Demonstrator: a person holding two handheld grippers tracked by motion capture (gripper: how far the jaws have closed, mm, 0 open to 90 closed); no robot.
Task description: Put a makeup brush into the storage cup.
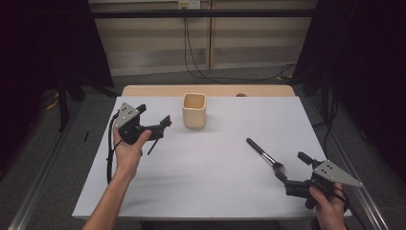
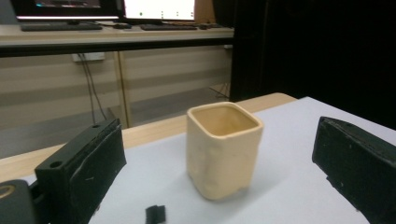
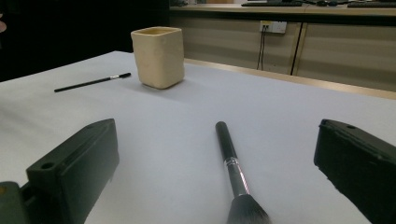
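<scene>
A cream square cup (image 1: 194,111) stands upright at the back middle of the white sheet (image 1: 210,191). My left gripper (image 1: 154,113) hovers open just left of it, a hand holding it; in the left gripper view the cup (image 2: 224,149) stands a little ahead, between the two black fingers (image 2: 84,168). A thin black brush (image 1: 153,146) lies below that gripper. A thick makeup brush (image 1: 263,154) lies at the right, bristles toward my right gripper (image 1: 291,164), which is open with its jaws either side of the bristle end (image 3: 247,212). The cup (image 3: 159,56) and thin brush (image 3: 93,82) lie farther off.
The wooden table edge (image 1: 206,90) shows beyond the sheet. Cables (image 1: 191,57) hang down the back wall to the floor. Dark curtains flank both sides. Open sheet lies between the two grippers.
</scene>
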